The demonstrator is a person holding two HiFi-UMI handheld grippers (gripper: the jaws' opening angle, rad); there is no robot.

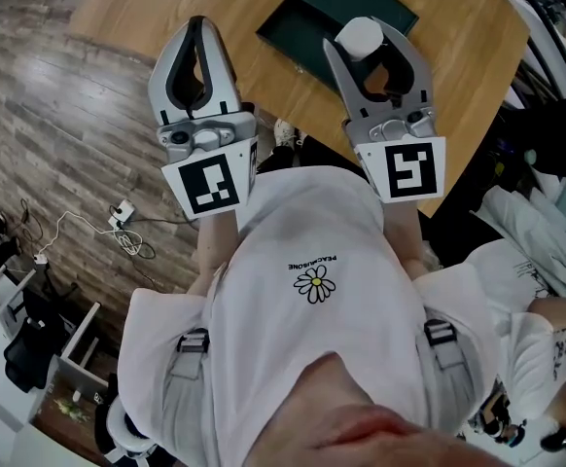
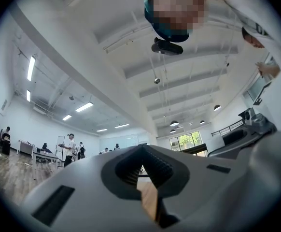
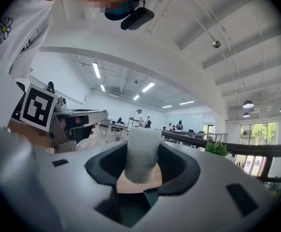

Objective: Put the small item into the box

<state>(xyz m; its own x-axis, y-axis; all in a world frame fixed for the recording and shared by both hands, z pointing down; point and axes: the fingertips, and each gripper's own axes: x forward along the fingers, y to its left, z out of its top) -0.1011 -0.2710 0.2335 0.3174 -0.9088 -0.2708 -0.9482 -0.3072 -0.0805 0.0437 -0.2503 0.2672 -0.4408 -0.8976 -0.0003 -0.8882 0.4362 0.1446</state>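
Note:
In the head view my right gripper [image 1: 363, 35] is shut on a small white roll [image 1: 359, 37], which sits between its fingertips. It hovers over the near edge of a dark green box [image 1: 307, 17] that lies on a wooden table [image 1: 458, 56]. The right gripper view shows the same white roll [image 3: 141, 153] upright between the dark pads [image 3: 176, 166], with table wood and a dark green edge below. My left gripper [image 1: 198, 27] is held up to the left of the box, past the table's edge. Its jaws are shut with nothing between them, and its tips [image 2: 141, 151] meet in the left gripper view.
The floor is grey wood planks, with a power strip and white cables [image 1: 123, 212] lying at the left. Black chairs [image 1: 25, 343] stand at the lower left. Another person in white [image 1: 541, 300] is at the right, close to the table's corner.

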